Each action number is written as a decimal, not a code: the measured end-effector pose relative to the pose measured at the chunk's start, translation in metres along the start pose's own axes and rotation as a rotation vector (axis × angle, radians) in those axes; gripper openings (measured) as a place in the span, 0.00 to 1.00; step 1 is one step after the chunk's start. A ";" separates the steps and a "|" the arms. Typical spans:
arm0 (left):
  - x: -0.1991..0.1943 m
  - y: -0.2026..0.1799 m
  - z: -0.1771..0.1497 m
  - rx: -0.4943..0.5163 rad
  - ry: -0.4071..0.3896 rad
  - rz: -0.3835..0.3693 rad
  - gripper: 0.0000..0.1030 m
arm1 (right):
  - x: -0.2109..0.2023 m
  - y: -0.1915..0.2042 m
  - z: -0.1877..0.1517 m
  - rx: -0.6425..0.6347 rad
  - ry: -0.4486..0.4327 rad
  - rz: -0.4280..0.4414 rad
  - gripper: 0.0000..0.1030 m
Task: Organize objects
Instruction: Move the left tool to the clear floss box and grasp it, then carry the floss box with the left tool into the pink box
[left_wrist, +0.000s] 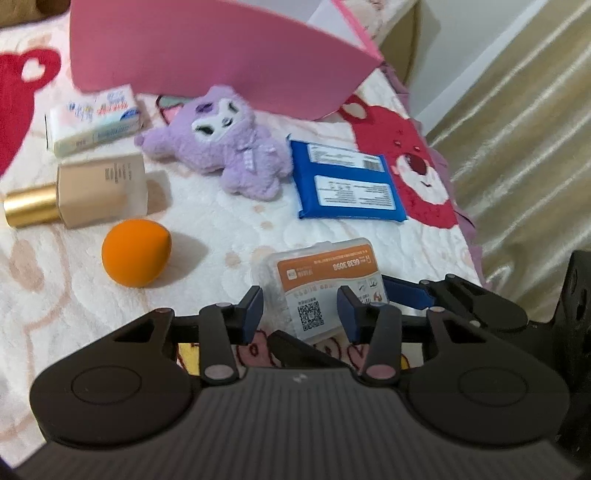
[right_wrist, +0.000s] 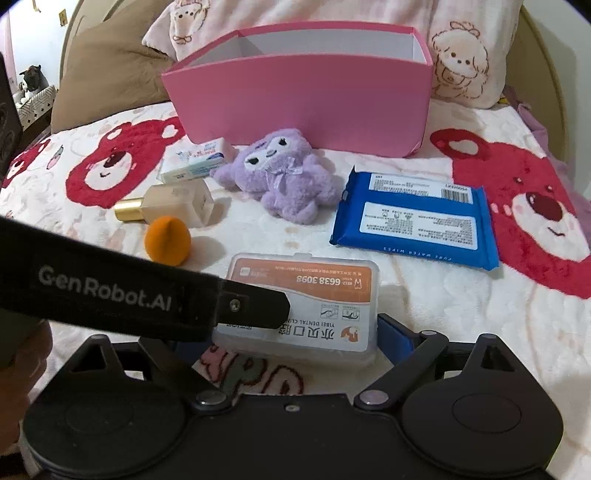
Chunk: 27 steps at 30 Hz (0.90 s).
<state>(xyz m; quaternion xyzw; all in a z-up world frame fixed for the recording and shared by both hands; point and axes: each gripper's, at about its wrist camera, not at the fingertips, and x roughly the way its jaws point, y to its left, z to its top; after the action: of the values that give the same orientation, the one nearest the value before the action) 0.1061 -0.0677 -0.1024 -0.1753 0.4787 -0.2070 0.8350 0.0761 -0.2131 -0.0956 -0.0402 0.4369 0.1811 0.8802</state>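
Observation:
A clear plastic box with an orange label (right_wrist: 303, 295) lies flat on the bear-print blanket (right_wrist: 424, 314). My left gripper (left_wrist: 301, 310) hovers at its near end with the jaws narrowly apart and the QR code showing between the blue pads (left_wrist: 253, 312). One pad overlaps the label, and I see no pinch. It reaches in from the left (right_wrist: 255, 306) in the right wrist view. My right gripper (right_wrist: 291, 339) stands wide open around the box's long sides. One blue pad (right_wrist: 395, 334) sits right beside the box edge. The other is hidden behind the left gripper.
A pink open-top box (right_wrist: 303, 103) stands at the back. In front of it lie a purple plush toy (right_wrist: 280, 173), a blue wipes pack (right_wrist: 417, 221), an orange sponge (right_wrist: 168, 240), a foundation bottle (right_wrist: 173, 203) and a tissue pack (right_wrist: 199, 160). A curtain (left_wrist: 524, 147) hangs past the bed's right edge.

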 end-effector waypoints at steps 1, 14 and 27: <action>-0.005 -0.003 0.000 0.011 -0.006 0.000 0.41 | -0.004 0.001 0.001 0.001 -0.001 0.002 0.93; -0.068 0.007 0.015 -0.035 -0.078 -0.037 0.41 | -0.057 0.025 0.038 -0.083 -0.061 0.105 0.93; -0.112 0.004 0.047 -0.012 -0.152 -0.004 0.41 | -0.075 0.030 0.095 -0.109 -0.022 0.142 0.70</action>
<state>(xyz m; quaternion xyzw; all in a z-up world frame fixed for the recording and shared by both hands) 0.0966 -0.0026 -0.0007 -0.1962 0.4150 -0.1919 0.8675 0.0959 -0.1843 0.0240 -0.0550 0.4186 0.2669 0.8663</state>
